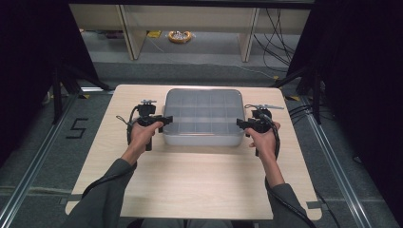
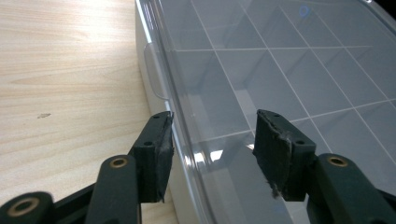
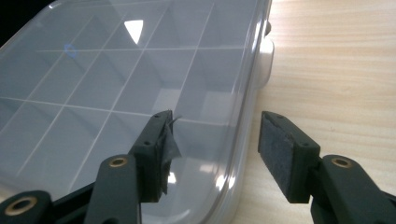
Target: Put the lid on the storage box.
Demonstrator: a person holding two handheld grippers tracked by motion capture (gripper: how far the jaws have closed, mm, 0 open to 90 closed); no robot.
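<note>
We've got the left tool (image 1: 161, 119) and right tool (image 1: 241, 124) half open, straddling the compartment box's (image 1: 203, 117) lid edges on the bench (image 1: 199, 185), gripping nothing yet, probably to lift it evenly.

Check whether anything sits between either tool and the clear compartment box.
Nothing visible does. The left tool straddles the left rim of the compartment box, and the right tool straddles its right rim, jaws open around the lid edge with only bare table beside them.
</note>
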